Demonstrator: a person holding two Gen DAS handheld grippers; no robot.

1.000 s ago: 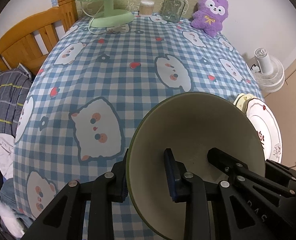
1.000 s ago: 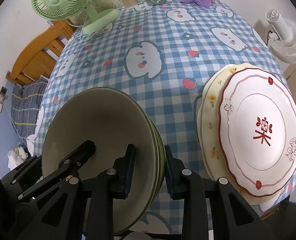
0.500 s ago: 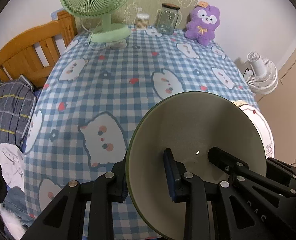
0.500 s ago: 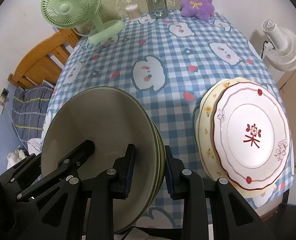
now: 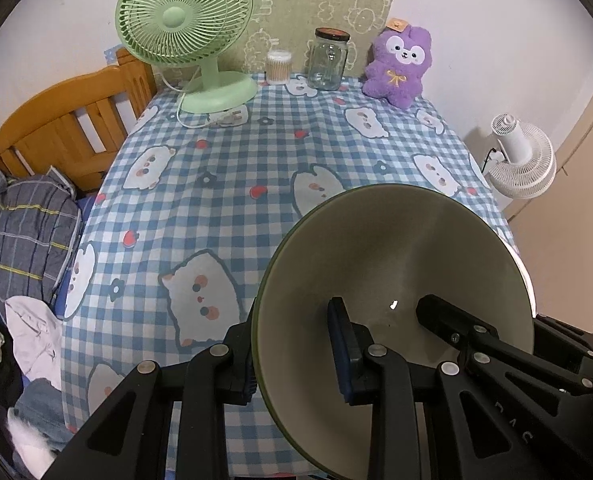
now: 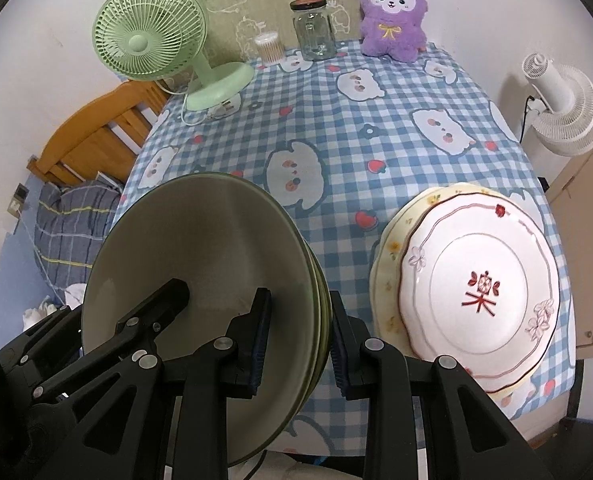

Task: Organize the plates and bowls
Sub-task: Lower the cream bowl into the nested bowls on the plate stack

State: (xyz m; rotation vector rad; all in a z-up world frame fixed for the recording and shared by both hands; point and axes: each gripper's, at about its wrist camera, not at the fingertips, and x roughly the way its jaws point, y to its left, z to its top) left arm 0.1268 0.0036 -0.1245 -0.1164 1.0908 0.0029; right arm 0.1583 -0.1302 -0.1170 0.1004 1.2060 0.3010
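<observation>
1. A stack of green bowls [image 6: 200,280] is held off the worktop [image 5: 256,168] by both grippers, one at each side of the rim.
2. The left gripper [image 5: 296,356] is clenched on the rim at about 7 o'clock in the left wrist view, one finger outside the wall and one finger inside the bowl.
3. The right gripper [image 6: 296,336] is clenched on the opposite rim, where the edges of several nested bowls are seen pressed between its pads.
4. The bowls are tilted, with the opening turned up and toward the cameras; the rim is round, so no long axis is shown.
5. The bowls are seen as olive green outside, pale grey-green and glossy inside, with a thin dark green rim.
6. At 3 o'clock of the bowls in the right wrist view, a stack of plates [image 6: 476,292] lies flat at the near right corner of the worktop: a white plate with a red border and a red flower on top, a cream plate below it.
7. A blue checked cloth with cat faces covers the worktop.
8. At 12 o'clock, along the far edge, a green fan [image 5: 184,32], a glass jar [image 5: 328,60] and a purple plush toy [image 5: 396,68] are set.
</observation>
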